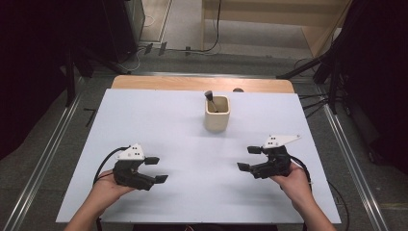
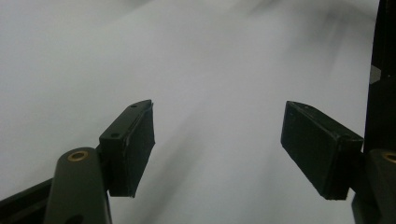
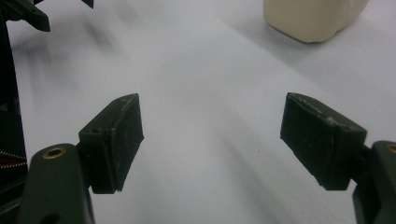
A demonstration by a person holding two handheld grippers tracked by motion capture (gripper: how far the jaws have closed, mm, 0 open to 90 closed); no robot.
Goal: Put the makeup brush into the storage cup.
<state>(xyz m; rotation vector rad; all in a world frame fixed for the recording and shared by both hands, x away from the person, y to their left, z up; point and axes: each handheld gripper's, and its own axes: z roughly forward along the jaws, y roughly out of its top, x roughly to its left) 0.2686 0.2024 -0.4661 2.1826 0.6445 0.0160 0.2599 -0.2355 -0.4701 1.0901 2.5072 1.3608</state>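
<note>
A cream square cup (image 1: 217, 113) stands upright at the far middle of the white table (image 1: 159, 120), with a dark-handled utensil (image 1: 210, 100) leaning inside it. My left gripper (image 1: 157, 169) rests low over the near left of the table, open, with nothing between its jaws (image 2: 217, 149). At the near right, my right gripper (image 1: 248, 158) is open too and points toward the left, with only bare table between its pads (image 3: 212, 147). The cup's base (image 3: 313, 18) shows at the top right of the right gripper view.
A wooden strip (image 1: 202, 83) runs along the table's far edge. Metal rails (image 1: 45, 154) flank both sides, and dark stands and cables (image 1: 317, 72) lie on the floor beyond. Bare white surface lies between the grippers and the cup.
</note>
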